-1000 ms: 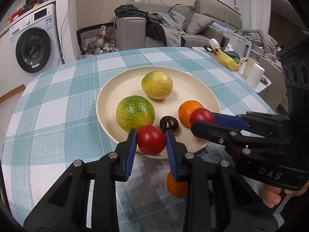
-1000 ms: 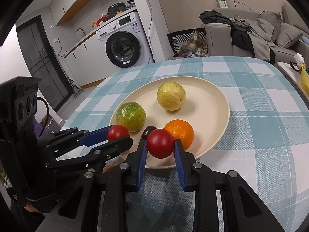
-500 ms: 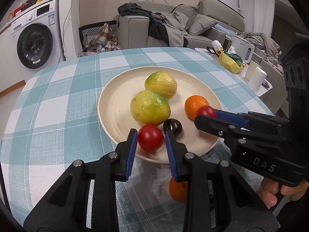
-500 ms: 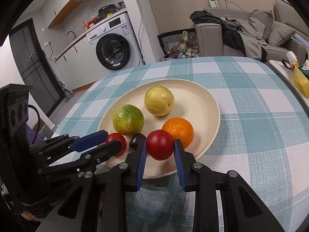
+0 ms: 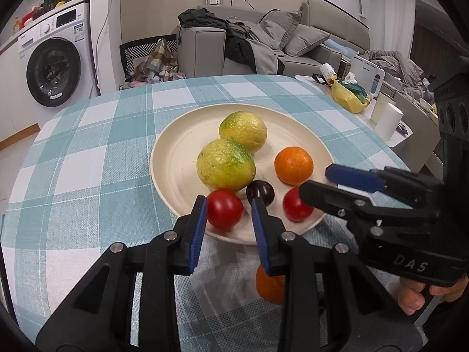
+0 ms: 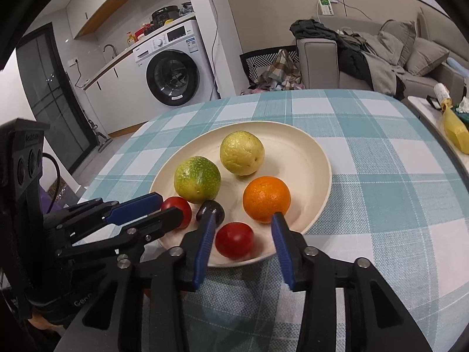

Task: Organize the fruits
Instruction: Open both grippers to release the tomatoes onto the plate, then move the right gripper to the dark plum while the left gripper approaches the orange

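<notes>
Two red tomatoes at the near rim of the cream plate (image 5: 176, 158), itself near the middle of the checked tablecloth (image 5: 88, 152). Left tomato (image 5: 225, 209) pinched between the blue pads of the left gripper (image 5: 227, 220), jaws closed on it just over the plate's near edge. Right tomato (image 6: 234, 240) lying on the plate between the pads of the right gripper (image 6: 243, 246), jaws opening, clear gaps on both sides, no pad touching it. Between the two tomatoes, a small dark round fruit (image 5: 260, 192), partly covered by a gripper finger in both views; kind hard to tell. Behind them on the plate, an orange (image 6: 266, 199) toward the right rim, a green-yellow citrus (image 6: 197, 179) to the left and a yellower one (image 6: 242, 153) farther back, the two touching in the left wrist view. A second orange (image 5: 269, 287) off the plate on the cloth at the table's near edge, mostly hidden under the left gripper's arm. Readable writing sparse: "DAS" on the right gripper's body in the left wrist view, "Gen" cut off on the left gripper's body in the right wrist view. Label stickers on the washing machine (image 6: 173, 70) too small to read. Part of a hand (image 5: 416, 293) under the right gripper's handle, cut off by the frame edge. Beyond the table's far edge, a grey sofa (image 5: 293, 50) heaped with clothes, and off the right edge a yellow bag (image 5: 348, 99) on a side table.
</notes>
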`<state>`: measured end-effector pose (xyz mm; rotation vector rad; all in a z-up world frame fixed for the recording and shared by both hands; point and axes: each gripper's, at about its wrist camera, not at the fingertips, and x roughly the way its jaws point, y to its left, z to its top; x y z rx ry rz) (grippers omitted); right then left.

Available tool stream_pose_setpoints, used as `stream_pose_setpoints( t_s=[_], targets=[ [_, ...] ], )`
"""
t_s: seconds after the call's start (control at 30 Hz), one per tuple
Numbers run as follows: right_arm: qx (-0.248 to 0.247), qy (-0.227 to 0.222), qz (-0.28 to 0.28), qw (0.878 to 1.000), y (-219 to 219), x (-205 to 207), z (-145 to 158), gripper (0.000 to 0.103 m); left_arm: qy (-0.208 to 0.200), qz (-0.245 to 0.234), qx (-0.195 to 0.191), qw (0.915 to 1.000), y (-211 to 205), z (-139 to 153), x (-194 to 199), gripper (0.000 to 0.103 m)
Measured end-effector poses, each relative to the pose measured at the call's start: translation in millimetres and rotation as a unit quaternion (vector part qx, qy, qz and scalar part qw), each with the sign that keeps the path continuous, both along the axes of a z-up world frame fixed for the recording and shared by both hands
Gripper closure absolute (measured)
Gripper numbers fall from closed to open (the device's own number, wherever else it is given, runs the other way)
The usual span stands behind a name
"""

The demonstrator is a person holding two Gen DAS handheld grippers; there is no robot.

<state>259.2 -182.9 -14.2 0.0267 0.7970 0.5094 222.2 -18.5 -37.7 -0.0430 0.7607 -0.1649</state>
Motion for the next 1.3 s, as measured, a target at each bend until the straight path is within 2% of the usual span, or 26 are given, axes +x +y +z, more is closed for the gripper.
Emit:
stream_pose_setpoints(
  t_s=[0.07, 0.1, 0.13, 0.2, 0.3, 0.33, 0.47, 0.57, 0.67, 0.97, 1.07, 1.3],
  targets=[
    [-0.009, -0.007, 0.001, 1.0, -2.7, -4.1, 2.6, 0.054, -0.006, 0.001, 0.009, 0.9999, -1.1, 1.9, -4.9, 0.072],
    [-0.013, -0.011, 0.001, 1.0, -4.8, -6.2, 4.0, 0.053, -0.009, 0.002, 0.018, 0.9998, -2.0, 3.4, -8.3, 0.063],
    [-0.016, -0.015, 0.0, 1.0, -7.4, -7.5, 4.8, 0.051, -0.011, 0.005, 0.026, 0.9996, -2.5, 4.8, -11.4, 0.048],
    [-0.019, -0.022, -0.003, 1.0, -14.5, -12.2, 7.5, 0.037, -0.023, 0.013, 0.035, 0.999, -2.5, 8.4, -19.2, 0.036],
    [-0.017, -0.029, -0.006, 0.999, -25.8, -19.6, 11.9, 0.019, -0.032, 0.011, 0.039, 0.9987, -2.3, 15.5, -31.2, 0.028],
    [-0.017, -0.03, -0.006, 0.999, -28.5, -21.7, 13.3, 0.017, -0.035, 0.011, 0.039, 0.9986, -2.2, 17.6, -35.0, 0.022],
    [-0.021, -0.032, -0.004, 0.999, -37.1, -30.4, 18.2, 0.001, -0.046, 0.017, 0.037, 0.9981, 0.8, 26.7, -50.8, 0.02],
    [-0.021, -0.027, 0.005, 0.999, -40.3, -36.6, 18.9, 0.0, -0.046, 0.026, 0.026, 0.9983, 4.5, 31.0, -61.2, 0.014],
    [-0.021, -0.022, 0.016, 0.999, -40.5, -42.1, 19.4, 0.0, -0.053, 0.035, 0.024, 0.9977, 6.2, 33.1, -72.7, 0.002],
    [-0.037, -0.023, 0.034, 0.998, -35.6, -53.4, 21.9, 0.0, -0.053, 0.049, 0.027, 0.997, 11.7, 26.7, -85.9, 0.001],
    [-0.051, -0.025, 0.039, 0.998, -30.9, -55.7, 21.1, 0.0, -0.047, 0.054, 0.014, 0.9973, 16.0, 22.7, -86.0, 0.001],
    [-0.067, -0.007, 0.057, 0.996, -19.0, -56.8, 12.5, 0.0, -0.064, 0.065, 0.015, 0.9957, 20.6, 22.4, -87.3, 0.001]
  ],
)
